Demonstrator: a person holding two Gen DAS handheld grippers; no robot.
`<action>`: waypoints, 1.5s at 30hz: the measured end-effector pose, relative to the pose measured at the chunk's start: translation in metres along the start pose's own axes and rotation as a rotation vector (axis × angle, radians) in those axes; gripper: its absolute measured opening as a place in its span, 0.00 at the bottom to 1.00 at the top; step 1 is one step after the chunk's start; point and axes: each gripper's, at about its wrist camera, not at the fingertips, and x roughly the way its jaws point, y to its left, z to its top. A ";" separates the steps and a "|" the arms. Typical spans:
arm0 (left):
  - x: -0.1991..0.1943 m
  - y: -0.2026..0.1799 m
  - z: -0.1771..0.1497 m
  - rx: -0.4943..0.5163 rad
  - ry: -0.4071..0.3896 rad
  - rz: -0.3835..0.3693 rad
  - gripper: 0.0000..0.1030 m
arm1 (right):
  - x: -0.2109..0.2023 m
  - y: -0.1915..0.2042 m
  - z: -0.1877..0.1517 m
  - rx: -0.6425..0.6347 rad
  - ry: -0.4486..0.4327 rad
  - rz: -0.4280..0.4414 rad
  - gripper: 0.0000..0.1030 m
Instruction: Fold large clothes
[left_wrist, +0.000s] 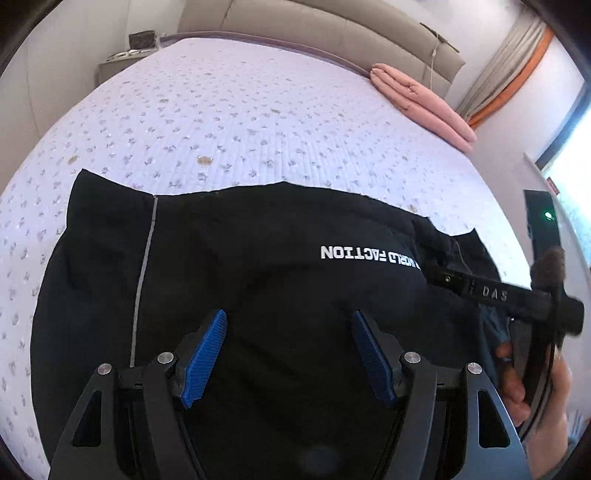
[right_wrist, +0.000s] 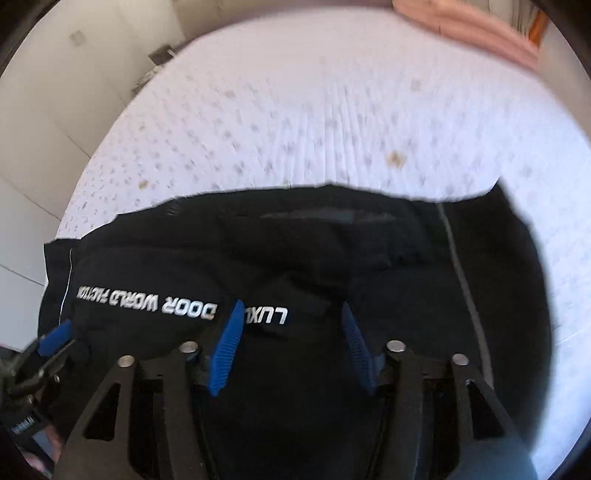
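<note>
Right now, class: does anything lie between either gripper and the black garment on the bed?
Nothing visible does. The left gripper and right gripper both stand open directly over the black garment, with only bare cloth between their pads.

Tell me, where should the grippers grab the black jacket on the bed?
Probably the far edge of the black jacket, coming down from above: it lies flat on the bed, and that thin free edge fits between open pads. Left gripper and right gripper are open.
</note>
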 end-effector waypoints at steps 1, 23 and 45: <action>0.006 -0.003 0.000 -0.004 -0.001 0.003 0.74 | 0.004 -0.005 0.002 0.015 -0.003 0.007 0.64; -0.138 0.069 -0.031 0.017 -0.052 0.000 0.78 | -0.130 -0.132 -0.071 0.112 -0.199 0.034 0.78; -0.058 0.162 -0.054 -0.255 0.092 -0.231 0.78 | -0.090 -0.171 -0.102 0.060 -0.133 0.083 0.84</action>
